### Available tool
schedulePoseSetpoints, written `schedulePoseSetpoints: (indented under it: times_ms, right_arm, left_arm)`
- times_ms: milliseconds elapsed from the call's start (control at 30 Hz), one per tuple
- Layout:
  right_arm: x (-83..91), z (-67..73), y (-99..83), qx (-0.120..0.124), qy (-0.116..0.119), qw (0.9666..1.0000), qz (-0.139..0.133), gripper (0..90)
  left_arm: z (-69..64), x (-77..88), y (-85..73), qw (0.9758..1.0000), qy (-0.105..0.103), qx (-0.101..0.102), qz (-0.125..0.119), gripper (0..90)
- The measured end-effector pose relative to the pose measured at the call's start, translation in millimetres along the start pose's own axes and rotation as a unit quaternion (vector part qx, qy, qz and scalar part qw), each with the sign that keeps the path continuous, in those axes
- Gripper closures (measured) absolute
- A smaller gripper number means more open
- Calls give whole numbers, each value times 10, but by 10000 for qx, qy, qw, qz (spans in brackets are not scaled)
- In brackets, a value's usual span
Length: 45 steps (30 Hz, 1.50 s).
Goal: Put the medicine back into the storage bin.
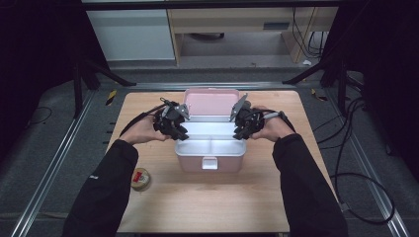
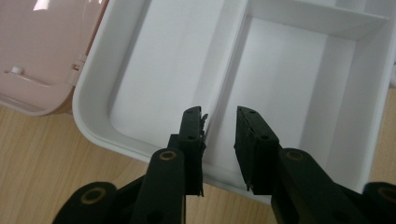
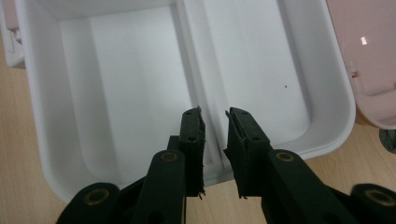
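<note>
Tray (image 1: pixel 210 132) in the open pink box (image 1: pixel 211 159) at mid-table is being straddled at both ends.
Left gripper (image 2: pixel 219 122) and right gripper (image 3: pixel 214 122) are narrowing around its divider (image 2: pixel 224 93), pads not yet pressing; next, probably clamping and lifting evenly.

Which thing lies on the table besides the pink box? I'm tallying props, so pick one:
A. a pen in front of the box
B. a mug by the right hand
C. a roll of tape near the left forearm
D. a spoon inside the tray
C: in the high view a tape roll lies on the table, left of the box, beside the left sleeve.
</note>
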State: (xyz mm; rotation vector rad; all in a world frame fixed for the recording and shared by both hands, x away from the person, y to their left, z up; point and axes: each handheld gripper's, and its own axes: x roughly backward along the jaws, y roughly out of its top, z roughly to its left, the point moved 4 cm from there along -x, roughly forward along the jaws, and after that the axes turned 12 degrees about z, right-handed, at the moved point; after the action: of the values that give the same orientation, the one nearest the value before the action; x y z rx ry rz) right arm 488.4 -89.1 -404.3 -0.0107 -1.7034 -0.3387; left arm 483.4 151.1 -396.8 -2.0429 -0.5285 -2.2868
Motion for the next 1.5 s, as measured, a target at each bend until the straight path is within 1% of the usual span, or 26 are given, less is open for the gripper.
schedulePoseSetpoints:
  times_ms: [33, 167, 200, 267, 300, 367, 433, 500, 533, 567, 600, 633, 667, 700, 733, 767, 833, 867, 933, 967, 1033, 1100, 1200, 1333, 1433, 1500]
  right_arm:
    - [-18, -14, -4, -27, 61, 10000, 60, 792]
    - [-31, -27, 3, -26, 129, 9999, 110, 826]
    - [-52, -35, 10, 23, 193, 9997, 145, 833]
    - [-61, -38, 16, 45, 219, 9996, 170, 833]
    - [-73, -48, 22, 68, 270, 9994, 206, 834]
    - [-75, -50, 25, 68, 283, 9993, 221, 835]
    - [-76, -54, 35, 75, 326, 9990, 282, 836]
    - [-85, -56, 50, 148, 319, 9986, 386, 837]
    - [-85, -56, 50, 148, 319, 9986, 386, 837]
    - [-102, -55, 61, 210, 302, 9984, 432, 837]
    - [-105, -58, 63, 230, 310, 9982, 457, 837]
    - [-109, -60, 66, 223, 340, 9980, 477, 837]
    - [-112, -67, 69, 229, 361, 9979, 476, 838]
    - [-114, -72, 69, 242, 381, 9979, 475, 840]
    - [-113, -73, 69, 224, 413, 9977, 482, 842]
    - [-113, -73, 69, 224, 413, 9977, 482, 842]
    - [-114, -82, 64, 202, 489, 9976, 450, 848]
    - [-113, -88, 61, 197, 536, 9974, 437, 850]
    - [-114, -102, 55, 202, 594, 9972, 394, 854]
    - [-108, -103, 56, 180, 622, 9972, 381, 856]
    - [-103, -107, 56, 206, 606, 9973, 354, 858]
    - [-91, -105, 50, 221, 605, 9973, 351, 861]
    - [-75, -103, 44, 214, 627, 9973, 303, 864]
    - [-49, -93, 55, 255, 552, 9977, 306, 865]
    - [5, -86, 62, 283, 512, 9979, 274, 865]
    - [71, -84, 74, 307, 440, 9983, 243, 867]
  left_arm:
    - [9, -5, 2, 10000, -23, -39, 24, 733]
    - [28, -25, 7, 9999, -76, -105, 78, 738]
    - [35, -28, 9, 9998, -87, -124, 102, 752]
    - [50, -40, 16, 9996, -109, -184, 163, 758]
    - [58, -47, 17, 9996, -132, -199, 176, 763]
    - [75, -61, 8, 9994, -195, -212, 193, 766]
    - [93, -89, 5, 9992, -260, -219, 216, 778]
    - [97, -103, 13, 9991, -257, -239, 244, 789]
    - [100, -113, 18, 9989, -257, -261, 279, 789]
    - [106, -126, 38, 9984, -250, -321, 405, 799]
    - [106, -126, 38, 9984, -250, -321, 405, 808]
    - [119, -139, 65, 9973, -245, -382, 586, 822]
    - [124, -146, 76, 9967, -272, -404, 646, 825]
    - [124, -146, 76, 9967, -272, -404, 646, 828]
    - [144, -153, 78, 9964, -400, -387, 641, 832]
    - [144, -153, 78, 9964, -400, -387, 641, 835]
    - [170, -156, 67, 9961, -558, -373, 564, 841]
    - [176, -154, 69, 9958, -567, -405, 591, 843]
    - [177, -152, 73, 9957, -566, -425, 605, 847]
    - [175, -145, 89, 9950, -538, -489, 685, 850]
    - [168, -137, 113, 9939, -500, -574, 799, 854]
    - [160, -125, 129, 9935, -465, -608, 839, 857]
    - [161, -111, 126, 9938, -464, -605, 809, 858]
    - [150, -68, 121, 9941, -425, -625, 780, 861]
    - [145, 1, 119, 9952, -402, -616, 650, 862]
    - [148, 48, 121, 9954, -349, -631, 624, 861]
